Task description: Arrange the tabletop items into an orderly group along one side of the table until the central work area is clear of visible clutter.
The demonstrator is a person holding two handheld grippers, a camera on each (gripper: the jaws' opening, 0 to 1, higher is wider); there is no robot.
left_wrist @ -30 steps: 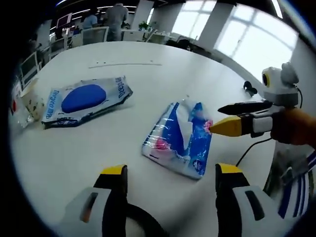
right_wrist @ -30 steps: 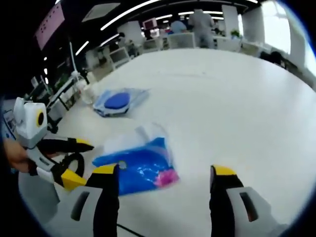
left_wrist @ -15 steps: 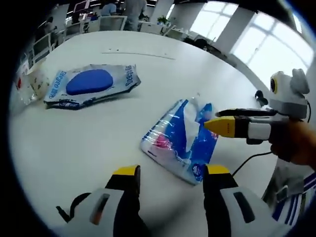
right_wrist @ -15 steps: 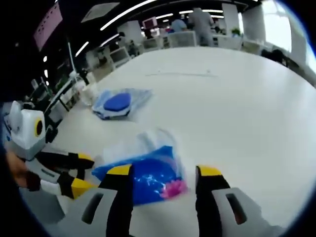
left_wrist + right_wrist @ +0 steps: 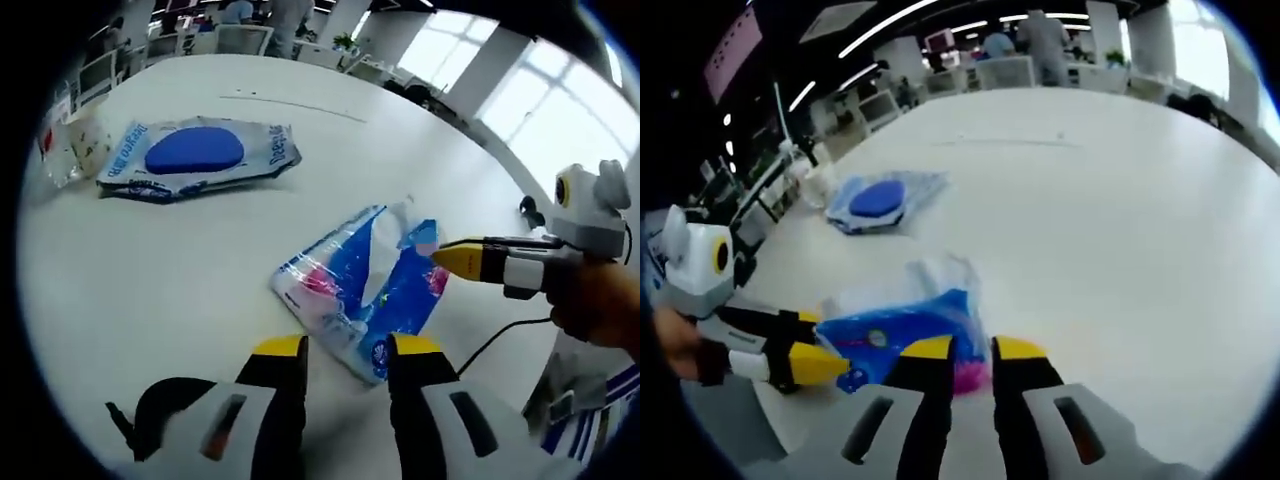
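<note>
Tissue pack (image 5: pixel 365 290) is lying on the white counter (image 5: pixel 150 270), touching the tips of both grippers. Left gripper (image 5: pixel 343 350) is meeting its near corner, jaws narrowed to a slim gap. Right gripper (image 5: pixel 970 350) is pressing in from the opposite side, jaws nearly closed at the pack's edge; a firm grip cannot be confirmed. Pack's long axis is running diagonally away from the left gripper. Farther off, the blue wipes packet (image 5: pixel 195 157) is resting near the counter's edge.
</note>
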